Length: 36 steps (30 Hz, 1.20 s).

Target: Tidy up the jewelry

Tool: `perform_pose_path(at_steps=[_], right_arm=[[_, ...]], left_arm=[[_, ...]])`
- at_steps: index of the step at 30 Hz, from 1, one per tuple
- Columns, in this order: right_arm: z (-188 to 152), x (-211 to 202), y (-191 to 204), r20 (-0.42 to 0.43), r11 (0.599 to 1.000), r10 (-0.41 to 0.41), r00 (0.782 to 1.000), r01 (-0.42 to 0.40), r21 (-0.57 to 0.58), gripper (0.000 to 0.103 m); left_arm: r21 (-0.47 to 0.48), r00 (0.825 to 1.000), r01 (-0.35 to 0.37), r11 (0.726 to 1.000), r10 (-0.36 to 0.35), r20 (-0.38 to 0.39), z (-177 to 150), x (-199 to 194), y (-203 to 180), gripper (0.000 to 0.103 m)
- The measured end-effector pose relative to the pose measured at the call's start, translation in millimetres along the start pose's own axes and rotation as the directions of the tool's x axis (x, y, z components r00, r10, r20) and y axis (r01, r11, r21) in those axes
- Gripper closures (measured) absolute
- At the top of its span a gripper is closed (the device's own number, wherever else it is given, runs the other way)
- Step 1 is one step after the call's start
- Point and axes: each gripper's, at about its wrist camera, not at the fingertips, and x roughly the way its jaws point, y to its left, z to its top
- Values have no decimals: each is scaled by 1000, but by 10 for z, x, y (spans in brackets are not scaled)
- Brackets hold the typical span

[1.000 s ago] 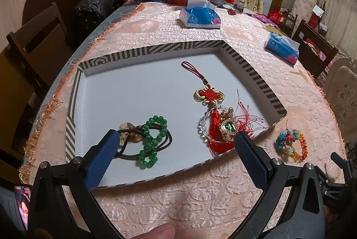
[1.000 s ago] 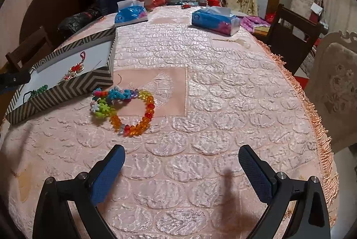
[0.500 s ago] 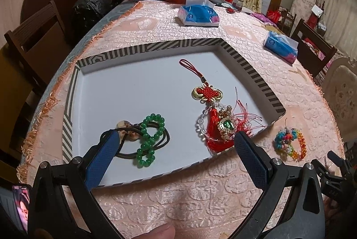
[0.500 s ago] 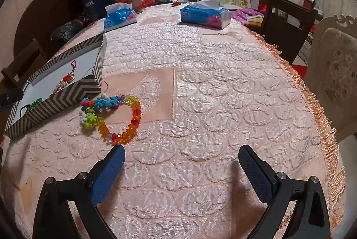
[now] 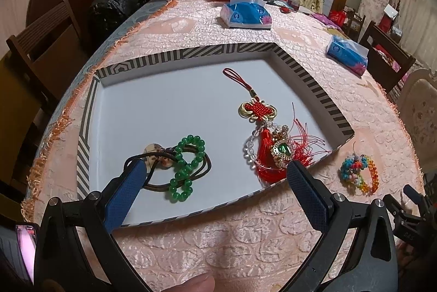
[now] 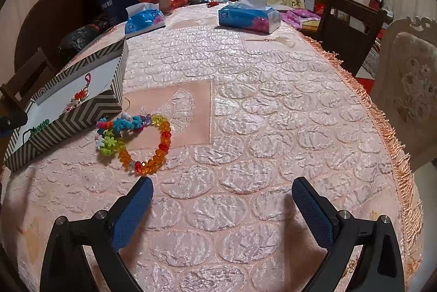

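Lying on the tabletop (image 6: 273, 106) just beyond the right gripper (image 6: 220, 191)'s spread, empty jaws, the rainbow bead bracelet (image 6: 136, 139) sits beside the striped box (image 6: 68, 122); left gripper (image 5: 215, 177) jaws also spread.

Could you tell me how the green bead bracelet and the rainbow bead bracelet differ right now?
The green bead bracelet lies inside the striped tray; the rainbow bead bracelet lies on the pink tablecloth beside it. The green one is a single colour and twisted into a figure eight; the rainbow one is multicoloured and forms an open ring. Neither is held.
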Motion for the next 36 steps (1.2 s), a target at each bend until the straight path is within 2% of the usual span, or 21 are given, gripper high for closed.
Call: perform_pose_path(at_steps=[36], right_arm=[[-10, 7, -10, -3, 1000, -2, 1000, 2, 15, 2]], left_arm=[[-12, 1000, -1, 1000, 1, -9, -15, 26, 32, 0]])
